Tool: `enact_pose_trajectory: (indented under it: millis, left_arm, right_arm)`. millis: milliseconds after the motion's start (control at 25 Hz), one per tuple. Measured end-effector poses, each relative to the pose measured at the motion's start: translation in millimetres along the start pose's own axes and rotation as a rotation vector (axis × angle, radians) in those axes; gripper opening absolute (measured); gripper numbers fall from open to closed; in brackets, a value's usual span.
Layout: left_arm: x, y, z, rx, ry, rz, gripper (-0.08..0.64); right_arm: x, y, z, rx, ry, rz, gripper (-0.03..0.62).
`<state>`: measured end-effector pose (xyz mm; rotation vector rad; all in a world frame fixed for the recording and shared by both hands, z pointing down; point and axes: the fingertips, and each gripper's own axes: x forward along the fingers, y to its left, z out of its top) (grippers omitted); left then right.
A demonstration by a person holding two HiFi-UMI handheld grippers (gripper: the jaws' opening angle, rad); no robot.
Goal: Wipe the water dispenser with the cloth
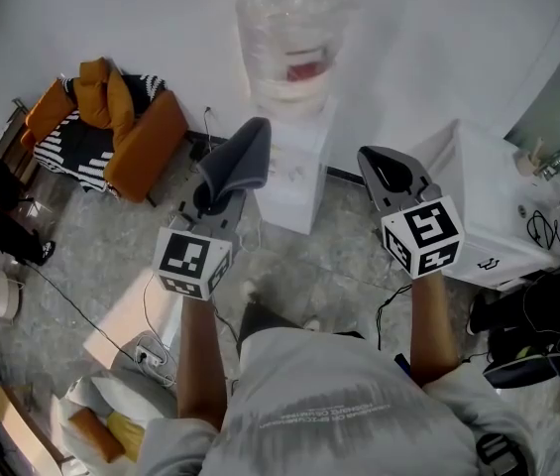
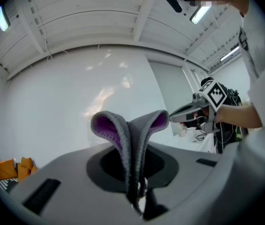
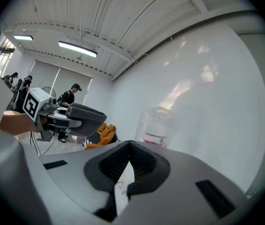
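Two arms (image 1: 200,360) outstretched toward water dispenser (image 1: 294,172) | left gripper (image 2: 139,193) pinching cloth (image 2: 132,130); right gripper (image 3: 129,149) closed, empty

My head view looks steeply down over the left hand-held gripper (image 1: 243,162), the right hand-held gripper (image 1: 384,172) and the water dispenser (image 1: 294,167). Each gripper view sits close behind its own jaws, tilted up toward the ceiling (image 2: 99,13) — each sees the opposite hand-held gripper; the right's shares the dispenser.
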<state>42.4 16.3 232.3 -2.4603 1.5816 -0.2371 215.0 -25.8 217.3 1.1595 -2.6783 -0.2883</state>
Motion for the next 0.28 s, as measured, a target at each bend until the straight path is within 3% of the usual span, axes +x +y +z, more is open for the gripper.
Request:
enact_pose_trajectory:
  millis: [280]
  left_arm:
    - [6.0, 2.1, -5.9, -0.003, 0.01, 0.002, 0.046]
  right_arm:
    - [4.8, -3.4, -7.8, 0.002, 0.012, 0.003, 0.014]
